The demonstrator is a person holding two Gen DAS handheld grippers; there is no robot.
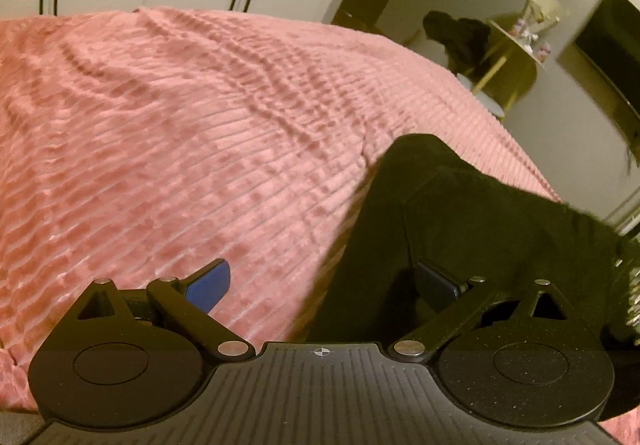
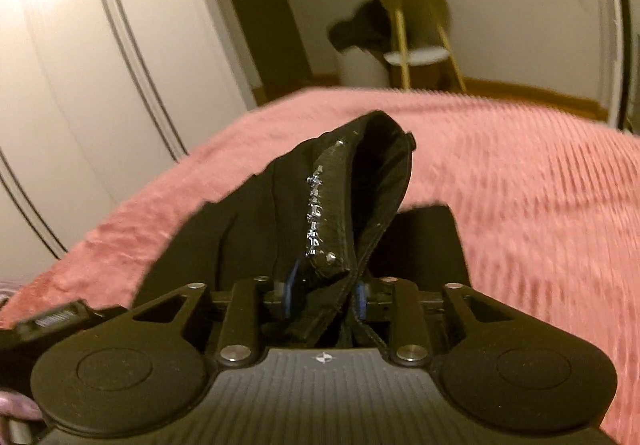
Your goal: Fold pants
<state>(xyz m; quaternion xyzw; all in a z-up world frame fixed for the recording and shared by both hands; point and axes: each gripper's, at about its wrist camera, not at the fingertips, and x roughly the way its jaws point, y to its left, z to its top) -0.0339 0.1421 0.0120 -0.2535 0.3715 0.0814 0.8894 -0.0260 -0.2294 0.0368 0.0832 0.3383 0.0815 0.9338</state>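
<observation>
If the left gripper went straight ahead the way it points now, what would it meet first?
Probably the pink bedspread. The open left gripper aims low across it, with the black pants just right of centre, by its right finger. Depth is unclear, so the pants' edge could brush first.

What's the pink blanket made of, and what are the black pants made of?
The pink blanket looks like soft plush fleece: it is fuzzy, with raised ribs in rows. The black pants look like a matte woven or knit cloth, since they drape and fold limply. Their waistband, pinched in the right gripper, carries a shiny band with silvery marks, perhaps sequins or print.
</observation>
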